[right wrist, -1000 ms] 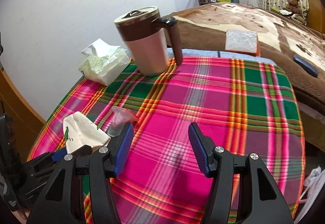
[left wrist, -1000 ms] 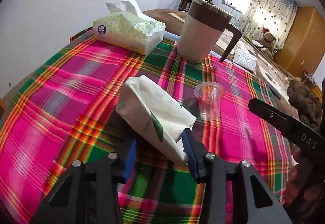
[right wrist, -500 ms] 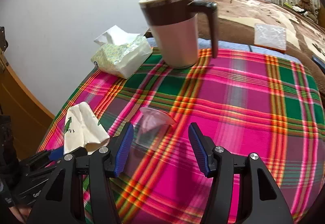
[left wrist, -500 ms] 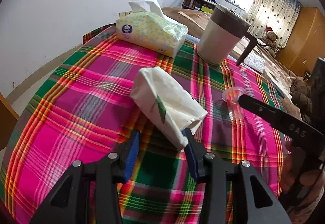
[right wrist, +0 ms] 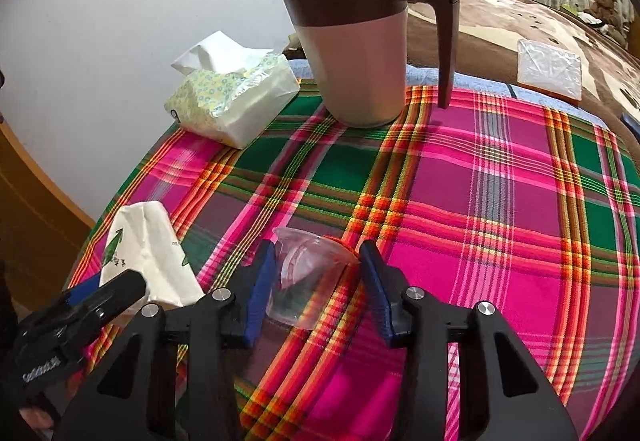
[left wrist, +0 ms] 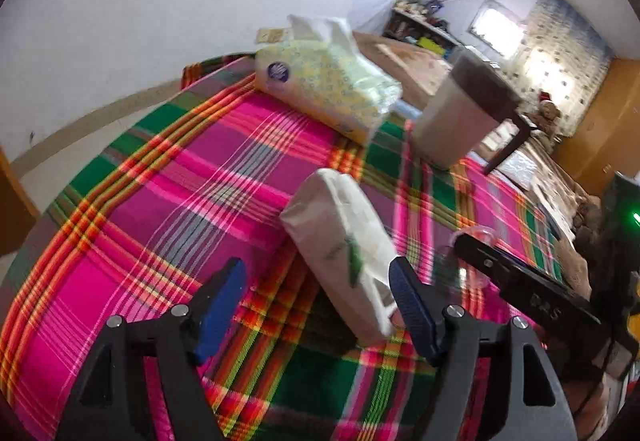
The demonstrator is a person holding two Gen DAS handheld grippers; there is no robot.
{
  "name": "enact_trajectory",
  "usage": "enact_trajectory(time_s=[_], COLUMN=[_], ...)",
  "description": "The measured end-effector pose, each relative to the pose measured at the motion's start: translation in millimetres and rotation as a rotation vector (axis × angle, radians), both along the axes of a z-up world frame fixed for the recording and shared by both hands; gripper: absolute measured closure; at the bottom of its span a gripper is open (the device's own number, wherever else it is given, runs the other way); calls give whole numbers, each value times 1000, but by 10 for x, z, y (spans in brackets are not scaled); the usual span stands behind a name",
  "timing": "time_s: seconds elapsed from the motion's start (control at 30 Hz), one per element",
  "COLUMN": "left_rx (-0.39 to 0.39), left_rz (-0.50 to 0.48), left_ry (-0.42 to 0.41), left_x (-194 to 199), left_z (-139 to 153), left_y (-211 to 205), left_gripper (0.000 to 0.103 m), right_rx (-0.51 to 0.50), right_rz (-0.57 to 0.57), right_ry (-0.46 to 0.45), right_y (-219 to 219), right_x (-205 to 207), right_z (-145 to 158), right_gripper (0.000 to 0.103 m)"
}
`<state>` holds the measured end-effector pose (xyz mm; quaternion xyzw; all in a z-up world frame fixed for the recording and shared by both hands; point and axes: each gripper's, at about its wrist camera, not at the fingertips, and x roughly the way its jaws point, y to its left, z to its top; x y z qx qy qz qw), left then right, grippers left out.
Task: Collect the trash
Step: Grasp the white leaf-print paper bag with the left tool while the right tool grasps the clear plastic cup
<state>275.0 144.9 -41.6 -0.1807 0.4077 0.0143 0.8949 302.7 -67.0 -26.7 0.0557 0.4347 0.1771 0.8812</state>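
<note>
A plaid tablecloth (right wrist: 500,201) in pink, green and orange covers the table under both grippers. Well ahead of the right gripper (right wrist: 318,277) stands a large lidded jug (right wrist: 352,41), brown on top and beige below, its handle turned to the right; ahead and to the left of that gripper, just beside the jug, lies a pack of tissues (right wrist: 232,101) with one sheet sticking up. The left wrist view shows the same pack (left wrist: 328,85) and jug (left wrist: 460,121) far ahead, the picture somewhat blurred.

The left gripper (left wrist: 316,289) has its jaws wide apart. A crumpled white paper bag (left wrist: 344,249) with a green mark lies on the cloth between them — its near end sits close against the right-hand blue finger (left wrist: 412,309), and I cannot tell whether they touch; the left-hand finger is clear of it.

The right gripper's jaws are apart too, with a clear plastic cup (right wrist: 304,273) lying tilted between them. The cup's rim reaches both blue pads, though a firm clamp cannot be made out. The paper bag (right wrist: 148,253) lies to this gripper's left, just beside the left gripper's tip.
</note>
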Motion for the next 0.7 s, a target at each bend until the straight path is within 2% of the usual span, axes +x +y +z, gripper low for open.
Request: enact_trajectory(time_s=[0.1, 0.3, 0.33, 0.37, 0.47, 0.53, 0.7], left_rx=[11, 15, 24, 27, 61, 66, 98], left_rz=[16, 23, 12, -4, -28, -40, -60], left_ry=[-9, -13, -17, -22, -32, -34, -51], left_x=[53, 146, 146, 148, 146, 147, 101], left_z=[0, -25, -17, -12, 17, 29, 90], left_y=[-2, 29, 7, -25, -119, -152, -232], left_gripper=[28, 50, 60, 64, 68, 76, 78], right_rx=[-2, -26, -25, -23, -27, -29, -41], right_rz=[5, 7, 7, 6, -3, -3, -13], right_ry=[-7, -38, -39, -41, -52, -59, -94], right_y=[12, 38, 36, 22, 11, -16, -77], right_x=[27, 21, 22, 16, 4, -26, -114], right_z=[-4, -2, -4, -1, 8, 23, 90], right_gripper=[58, 59, 59, 59, 59, 60, 60])
